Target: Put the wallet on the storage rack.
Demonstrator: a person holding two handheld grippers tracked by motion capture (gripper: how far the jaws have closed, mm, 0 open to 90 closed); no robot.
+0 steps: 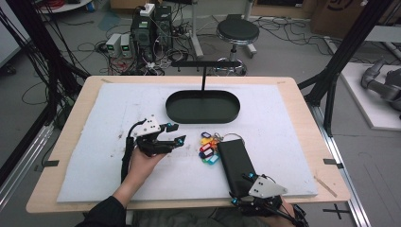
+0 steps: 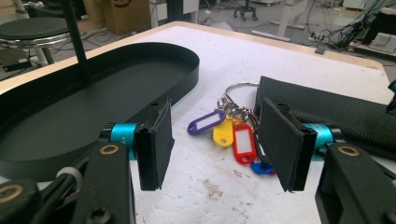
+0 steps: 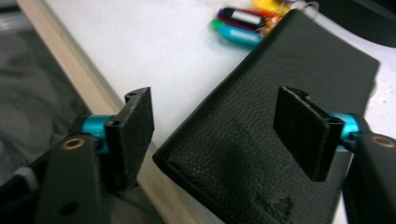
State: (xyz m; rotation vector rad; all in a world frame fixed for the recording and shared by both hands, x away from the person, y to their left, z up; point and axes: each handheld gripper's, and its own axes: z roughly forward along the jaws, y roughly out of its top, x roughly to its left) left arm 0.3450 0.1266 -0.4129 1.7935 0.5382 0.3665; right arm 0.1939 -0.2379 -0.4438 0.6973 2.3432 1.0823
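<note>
A black leather wallet point(image 1: 235, 163) lies on the white mat, its near end reaching the table's front edge. A bunch of keys with coloured tags point(image 1: 208, 147) rests beside its far left corner, the ring against the wallet point(image 2: 327, 109). My left gripper point(image 1: 174, 133) hovers open just left of the key tags point(image 2: 224, 133), jaws wide apart with nothing between them. My right gripper point(image 1: 246, 189) is open at the front edge, its jaws straddling the wallet's near corner point(image 3: 243, 140) without closing on it.
A black oval tray point(image 1: 202, 106) with an upright T-shaped post point(image 1: 204, 71) stands at the back of the mat point(image 1: 113, 142). A stool and cabling sit on the floor beyond the table. The tray's rim point(image 2: 187, 70) lies close to my left gripper.
</note>
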